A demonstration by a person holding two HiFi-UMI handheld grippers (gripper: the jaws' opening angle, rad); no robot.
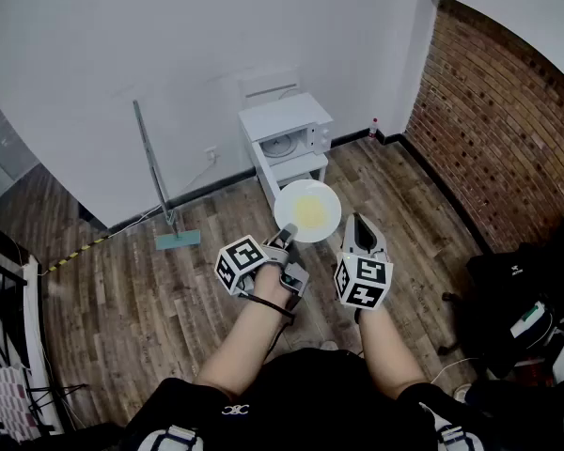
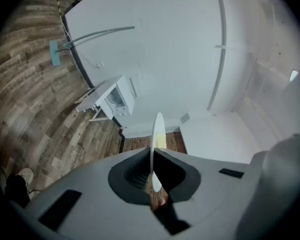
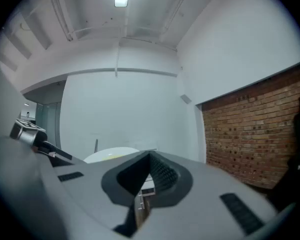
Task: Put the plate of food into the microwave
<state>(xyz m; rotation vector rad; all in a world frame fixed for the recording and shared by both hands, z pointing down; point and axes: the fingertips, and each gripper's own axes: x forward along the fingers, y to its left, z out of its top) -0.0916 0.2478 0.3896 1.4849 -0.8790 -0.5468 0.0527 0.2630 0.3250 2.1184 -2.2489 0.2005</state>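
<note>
The person's two bare forearms (image 1: pixel 263 332) reached up from 6 o'clock in the head view, each hand carrying a gripper with a marker cube. The left gripper (image 1: pixel 287 238) had its jaws pressed onto the rim of the round white plate (image 1: pixel 308 211). In the left gripper view the left gripper (image 2: pixel 153 151) showed that plate (image 2: pixel 157 129) edge-on, pinched between the two dark pads. A patch of yellow food (image 1: pixel 310 212) lay in the middle of the plate, which hung in the air near the centre of the head view, above the wooden plank floor (image 1: pixel 122 289).

Just beside the plate, at its 4 o'clock, the right gripper (image 1: pixel 362 228) pointed forward. In its own view the right gripper (image 3: pixel 150 156) had its jaws brought together with nothing between them.

Farther off, toward 12 o'clock, the white box-shaped microwave (image 1: pixel 291 139) sat on a small white stand (image 1: pixel 296 169) against the white wall, well apart from the plate. At 10 o'clock a long-handled mop with a teal head (image 1: pixel 177 241) leaned on the same wall. A red brick wall (image 1: pixel 498 130) ran along 2 o'clock.
</note>
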